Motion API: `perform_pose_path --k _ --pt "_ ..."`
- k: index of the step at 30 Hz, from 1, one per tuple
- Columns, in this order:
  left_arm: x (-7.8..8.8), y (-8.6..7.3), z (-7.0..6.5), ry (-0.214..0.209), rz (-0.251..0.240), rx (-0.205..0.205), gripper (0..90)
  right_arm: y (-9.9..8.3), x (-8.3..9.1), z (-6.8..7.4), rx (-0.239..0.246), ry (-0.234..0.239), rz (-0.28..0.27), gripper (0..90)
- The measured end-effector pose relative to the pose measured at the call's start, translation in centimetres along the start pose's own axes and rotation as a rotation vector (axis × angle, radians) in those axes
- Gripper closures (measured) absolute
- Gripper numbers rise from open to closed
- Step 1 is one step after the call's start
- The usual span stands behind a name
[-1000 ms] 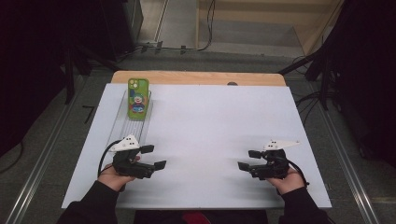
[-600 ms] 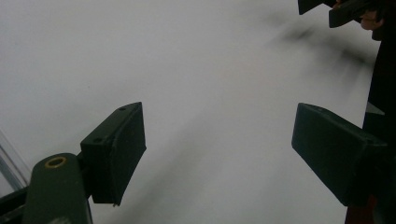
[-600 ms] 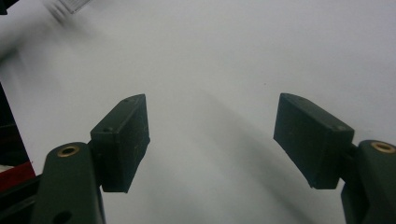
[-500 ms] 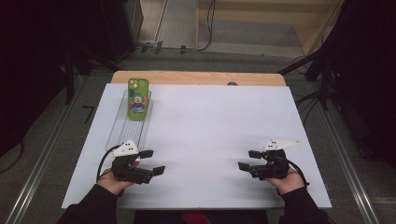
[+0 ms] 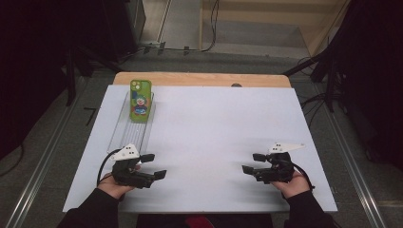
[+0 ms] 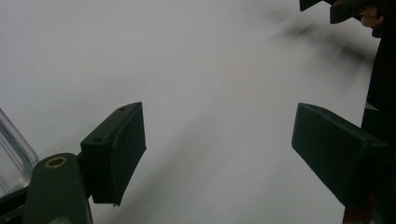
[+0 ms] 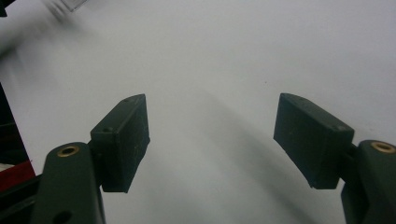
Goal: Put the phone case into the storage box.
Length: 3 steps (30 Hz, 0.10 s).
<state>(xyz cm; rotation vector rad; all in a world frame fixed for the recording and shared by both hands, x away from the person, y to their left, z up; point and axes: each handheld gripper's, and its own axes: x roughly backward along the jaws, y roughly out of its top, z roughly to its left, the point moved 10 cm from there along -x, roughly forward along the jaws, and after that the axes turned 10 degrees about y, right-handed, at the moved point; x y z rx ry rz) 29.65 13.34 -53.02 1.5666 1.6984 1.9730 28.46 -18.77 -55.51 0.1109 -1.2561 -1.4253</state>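
Observation:
A phone in a green case (image 5: 140,99) with a cartoon figure on it lies on the far end of a clear plastic tray (image 5: 124,133) at the left of the white table top (image 5: 218,123). My left gripper (image 5: 156,166) rests near the front edge, just short of the tray's near end. Its jaws stand open and point right, with nothing between them. My right gripper (image 5: 251,162) rests at the front right, open and empty, pointing left. In the left gripper view my own gripper (image 6: 219,140) frames bare white surface. The right gripper (image 7: 212,135) frames the same.
A wooden table edge (image 5: 199,79) runs along the far side, with a small dark spot (image 5: 236,85) on it. A corner of the clear tray (image 6: 11,156) shows at the left of the left gripper view. Dark floor, cables and stands surround the table.
My left gripper has slid a little toward the table's near edge. The right gripper, the phone and the tray have kept still.

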Motion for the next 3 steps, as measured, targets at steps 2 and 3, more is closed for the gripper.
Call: perform_pose_path --k 2,3 --pt "0.06 0.01 0.04 -0.002 -0.006 -0.003 18.0 -0.03 -0.03 0.01 -0.001 0.002 0.001 25.0" --pt "0.10 0.04 0.03 -0.001 -0.010 -0.001 18.0 -0.03 -0.06 0.00 0.000 0.002 0.000 24.9"
